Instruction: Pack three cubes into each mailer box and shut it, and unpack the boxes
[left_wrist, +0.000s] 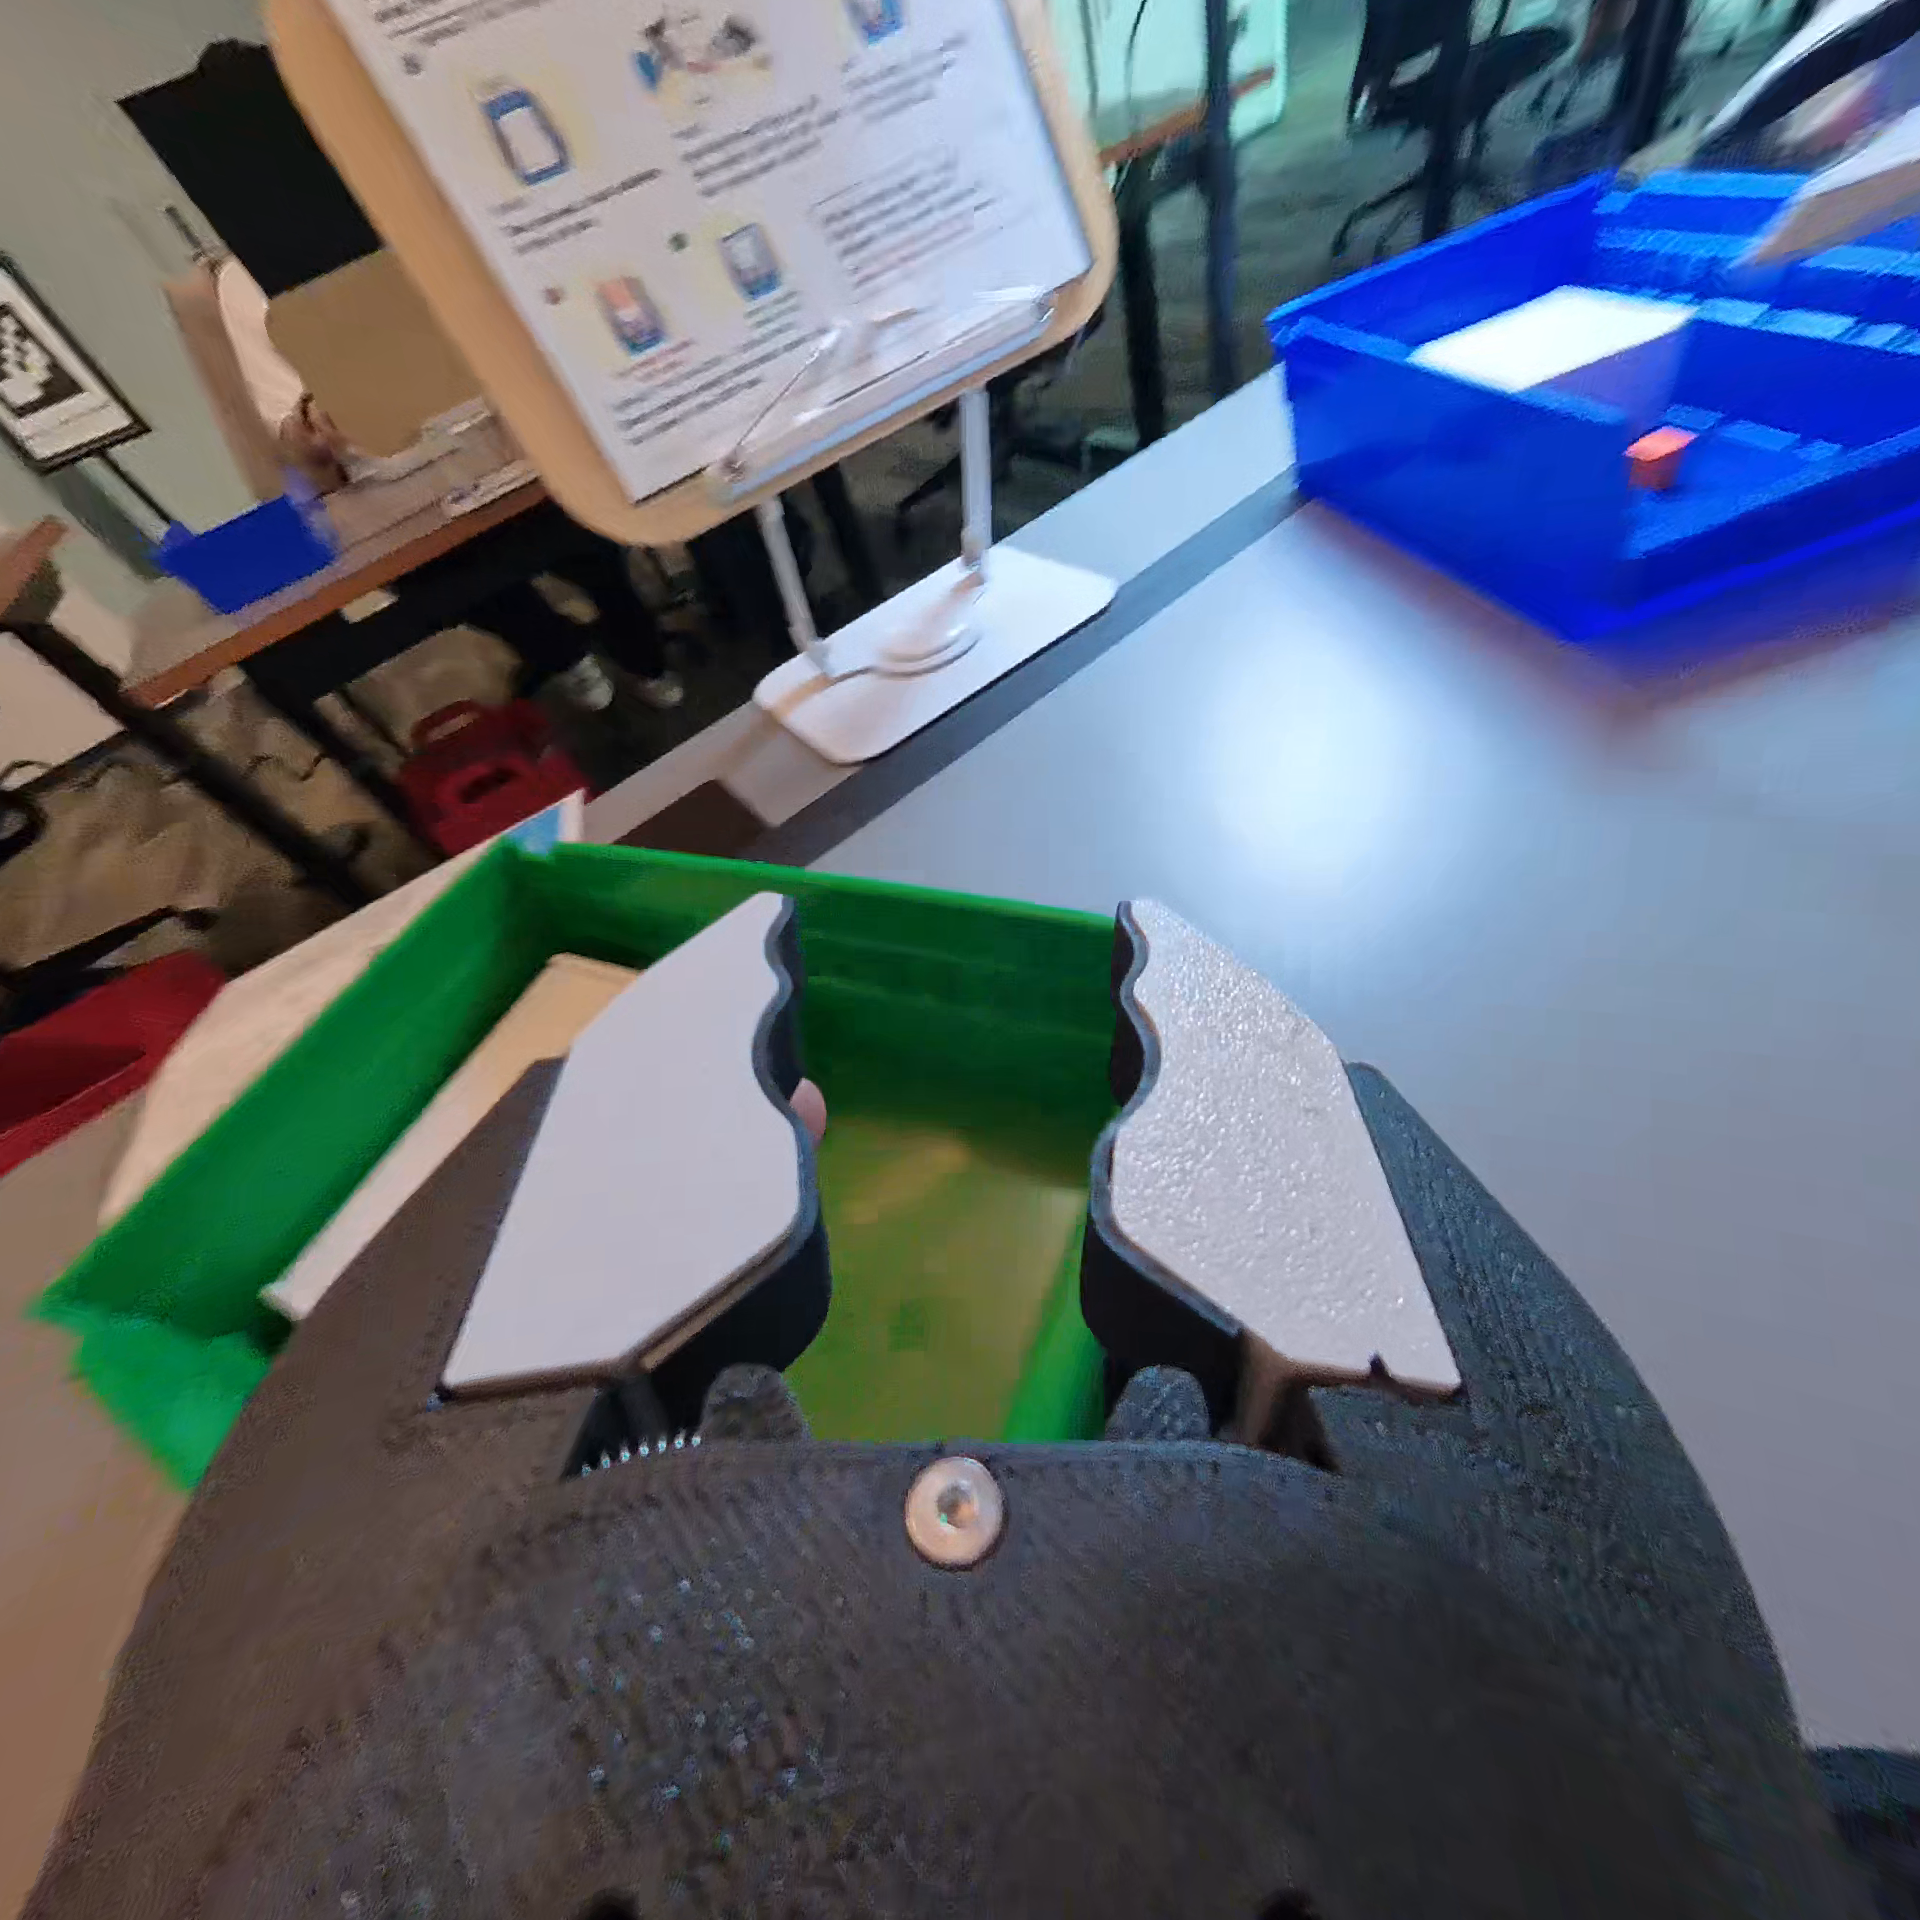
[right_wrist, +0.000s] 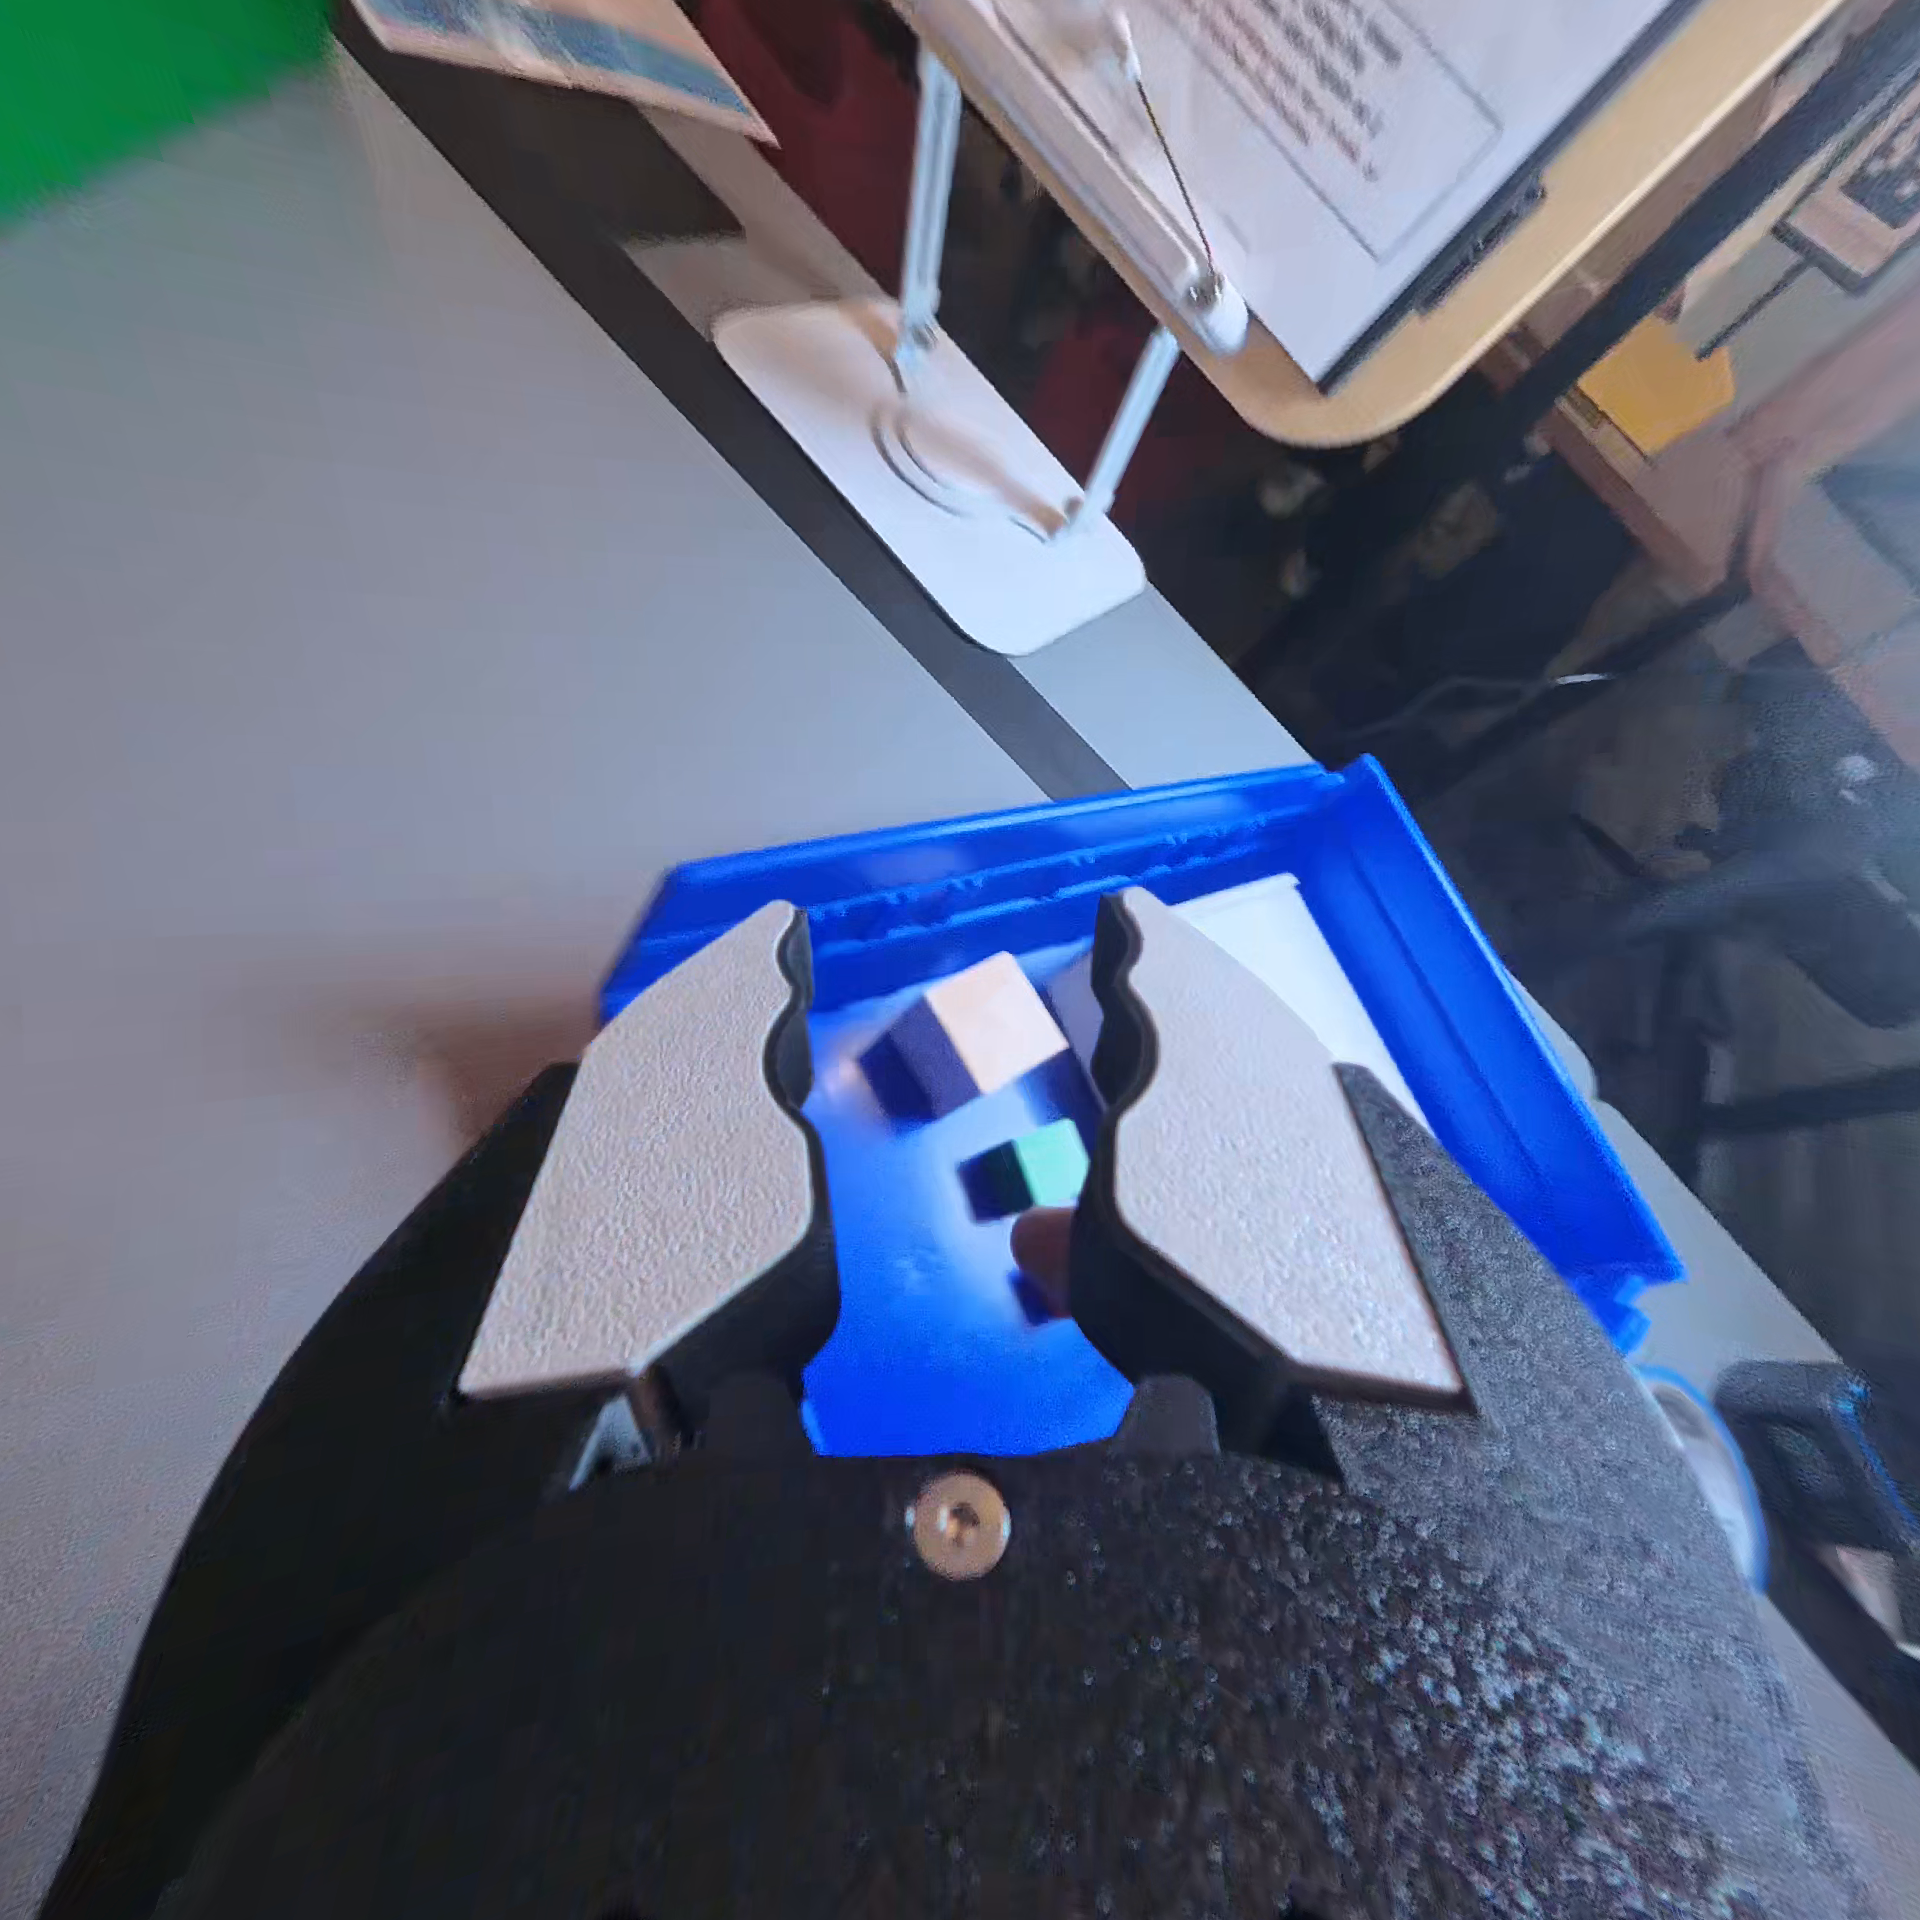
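My left gripper (left_wrist: 956, 925) is open and empty, hovering over a green tray (left_wrist: 312, 1091). A flat white mailer box (left_wrist: 499, 1049) lies in the tray's left part, mostly hidden by my left finger. A small pink object (left_wrist: 810, 1107) peeks out beside that finger. My right gripper (right_wrist: 951, 914) is open and empty above a blue tray (right_wrist: 1455, 935). Between its fingers lie a pale cube (right_wrist: 997, 1023) and a teal cube (right_wrist: 1049, 1158). A white mailer box (right_wrist: 1278, 956) lies at the tray's right. The blue tray (left_wrist: 1455, 436) also shows in the left wrist view, with a red cube (left_wrist: 1657, 457).
A document stand with a printed sheet (left_wrist: 727, 229) has its white base (left_wrist: 935, 644) at the grey table's far edge, between the trays; it also shows in the right wrist view (right_wrist: 935, 468). The green tray's corner (right_wrist: 104, 83) is blurred at top left. Chairs and tables stand beyond. Across from one pair of fingers to the other is roughly 40 cm.
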